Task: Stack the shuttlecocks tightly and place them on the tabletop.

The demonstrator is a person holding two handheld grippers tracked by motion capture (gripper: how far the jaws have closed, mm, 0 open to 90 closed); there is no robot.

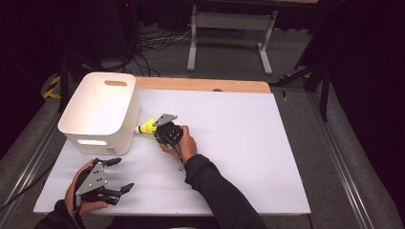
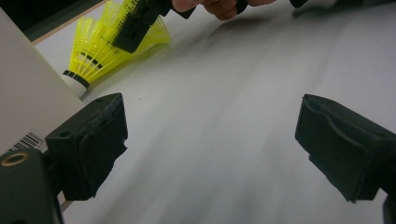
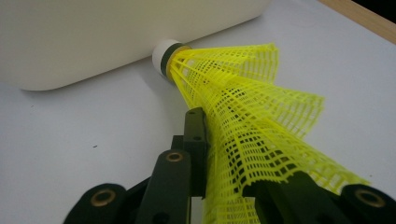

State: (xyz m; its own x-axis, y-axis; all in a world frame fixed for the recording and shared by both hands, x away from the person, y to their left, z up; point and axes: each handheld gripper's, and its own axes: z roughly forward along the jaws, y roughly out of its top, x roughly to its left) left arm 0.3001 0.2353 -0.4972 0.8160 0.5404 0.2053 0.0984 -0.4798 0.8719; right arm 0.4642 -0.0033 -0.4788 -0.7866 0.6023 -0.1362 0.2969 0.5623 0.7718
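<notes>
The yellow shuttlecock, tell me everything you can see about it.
The shuttlecock has a bright yellow mesh skirt that looks like plastic, a dark band, and a rounded white tip. It lies low over the white table, tip pointing at the white bin and right up against its wall. The right tongs are closed on the skirt, squeezing it flat and spreading it like a fan. The left tongs are open and away from it.

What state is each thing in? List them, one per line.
Yellow plastic mesh shuttlecock: skirt squashed between the jaws, white cork tip beside the bin.
White plastic handled bin: upright, open-topped.
Right gripper: shut on the shuttlecock.
Left gripper: open, holding nothing.
</notes>
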